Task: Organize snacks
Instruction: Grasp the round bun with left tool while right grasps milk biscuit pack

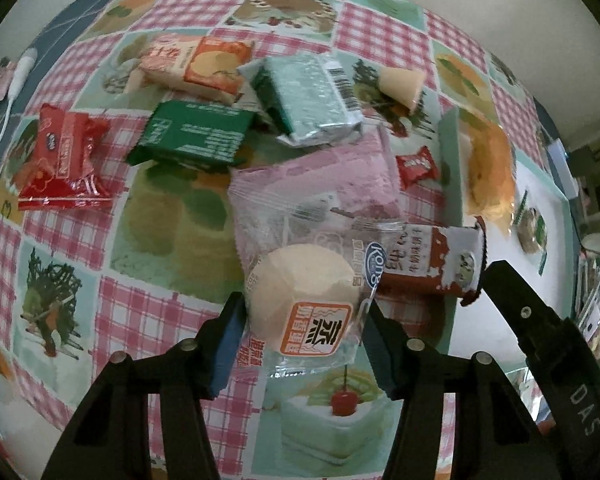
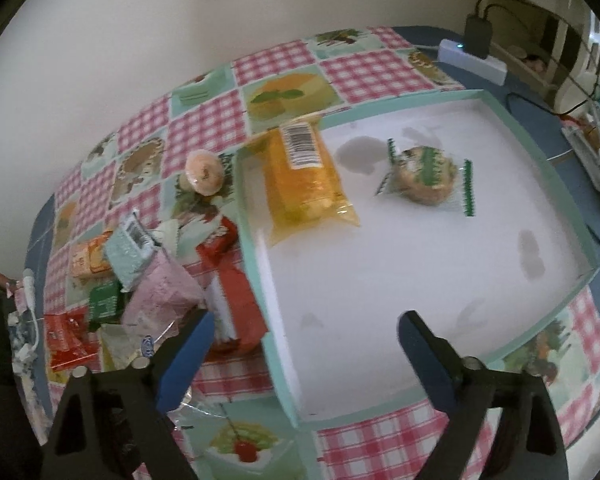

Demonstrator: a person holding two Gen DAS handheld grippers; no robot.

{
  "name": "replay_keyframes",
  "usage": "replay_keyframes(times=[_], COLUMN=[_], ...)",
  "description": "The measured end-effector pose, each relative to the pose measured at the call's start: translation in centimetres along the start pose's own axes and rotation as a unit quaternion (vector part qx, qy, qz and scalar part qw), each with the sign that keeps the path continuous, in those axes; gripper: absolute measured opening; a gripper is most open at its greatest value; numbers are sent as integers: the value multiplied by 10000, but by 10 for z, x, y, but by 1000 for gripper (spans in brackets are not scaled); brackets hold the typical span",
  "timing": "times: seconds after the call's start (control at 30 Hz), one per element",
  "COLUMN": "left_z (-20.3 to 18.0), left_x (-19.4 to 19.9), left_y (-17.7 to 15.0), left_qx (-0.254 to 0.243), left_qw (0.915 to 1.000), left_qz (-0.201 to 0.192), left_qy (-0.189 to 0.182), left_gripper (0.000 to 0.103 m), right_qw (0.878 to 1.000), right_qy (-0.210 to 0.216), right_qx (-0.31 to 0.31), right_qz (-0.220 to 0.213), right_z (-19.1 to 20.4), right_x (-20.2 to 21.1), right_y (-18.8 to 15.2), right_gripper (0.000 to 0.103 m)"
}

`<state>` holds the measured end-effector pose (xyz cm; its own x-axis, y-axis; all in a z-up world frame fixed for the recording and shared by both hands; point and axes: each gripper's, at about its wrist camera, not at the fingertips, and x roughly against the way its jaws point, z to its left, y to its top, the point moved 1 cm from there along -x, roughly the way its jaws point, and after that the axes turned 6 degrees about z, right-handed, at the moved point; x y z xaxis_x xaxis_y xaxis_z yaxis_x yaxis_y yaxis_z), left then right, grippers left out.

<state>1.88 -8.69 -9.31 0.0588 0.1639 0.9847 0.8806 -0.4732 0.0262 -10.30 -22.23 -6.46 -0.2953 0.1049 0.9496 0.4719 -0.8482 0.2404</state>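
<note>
Two snacks lie in my tray [image 2: 572, 216]; most remain. Left tool [image 1: 304, 332] clamps steamed cake packet [image 1: 304, 308]; right tool [image 2: 306, 344] wide, empty.

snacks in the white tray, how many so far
2: a yellow packet lying over the tray's far left rim, and a green-edged round cake near the middle. None looks hidden.

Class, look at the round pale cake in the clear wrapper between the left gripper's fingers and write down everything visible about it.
The round pale cake is a smooth cream dome sealed in a crinkly clear plastic wrapper with an orange label of printed characters and a blue round logo. It lies flat on the checked tablecloth, overlapping the pink packet and beside a brown-and-white bar. The left gripper is closed on it, blue pads pressing both sides of the wrapper.
</note>
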Motion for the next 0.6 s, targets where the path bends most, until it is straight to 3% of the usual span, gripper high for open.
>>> replay_keyframes(times=[0.33, 0.47, 0.6], left_z=[18, 18, 17], left_x=[1, 1, -1], left_y=[2, 1, 3], left_qx=[335, 368, 427], left_qw=[9993, 9992, 9989], left_qz=[43, 49, 65], left_qy=[-140, -156, -200], left_gripper=[58, 58, 58], right_qw=[9985, 9969, 9971], right_qy=[483, 705, 692], right_qx=[269, 320, 296], right_qz=[-7, 135, 151], right_z=[22, 25, 25], right_x=[-5, -12, -18], right_y=[1, 2, 4], right_gripper=[83, 71, 71])
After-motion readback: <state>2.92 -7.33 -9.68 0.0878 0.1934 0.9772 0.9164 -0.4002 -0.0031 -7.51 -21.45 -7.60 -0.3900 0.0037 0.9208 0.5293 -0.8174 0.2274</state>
